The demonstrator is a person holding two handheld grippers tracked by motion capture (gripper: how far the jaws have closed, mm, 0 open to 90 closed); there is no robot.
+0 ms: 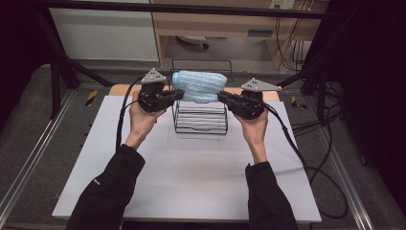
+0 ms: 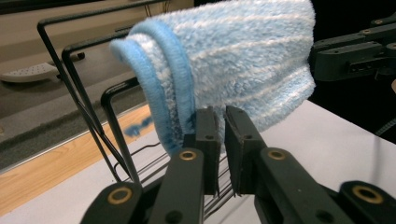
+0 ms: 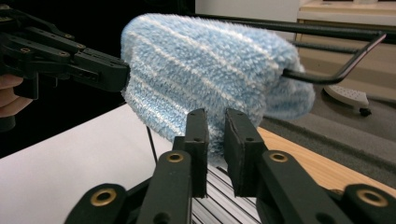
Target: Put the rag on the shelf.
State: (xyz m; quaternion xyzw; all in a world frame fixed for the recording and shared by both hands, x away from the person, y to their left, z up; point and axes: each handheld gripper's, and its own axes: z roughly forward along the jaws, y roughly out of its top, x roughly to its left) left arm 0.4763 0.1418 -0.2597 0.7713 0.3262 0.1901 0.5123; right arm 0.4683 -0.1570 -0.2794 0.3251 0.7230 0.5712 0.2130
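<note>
Jaws of both grippers stand a narrow slit apart with nothing pinched between them, so each has let go. The folded light-blue fluffy towel with pale stripes (image 1: 198, 85) hangs draped over the top bars of the black wire rack (image 1: 200, 120), which sits at the far middle of the desk (image 1: 191, 177). In the left gripper view the towel's piped edge (image 2: 161, 88) hangs just beyond the jaw tips, and I cannot tell whether it brushes them; no cloth lies in the gap. The right gripper view gives the same picture from the other side, with the towel's lower fold close behind the tips and the gap empty.

By my reading the hanging is done: the towel rests on the rack by itself, fairly even across the bars. What seems left is to draw both hands back, or perhaps to tidy the fold.

Outward from the towel, the left gripper (image 1: 176, 94) sits at its left end and the right gripper (image 1: 224, 97) at its right end, each held level in a hand, black sleeves reaching in from the near edge.
</note>
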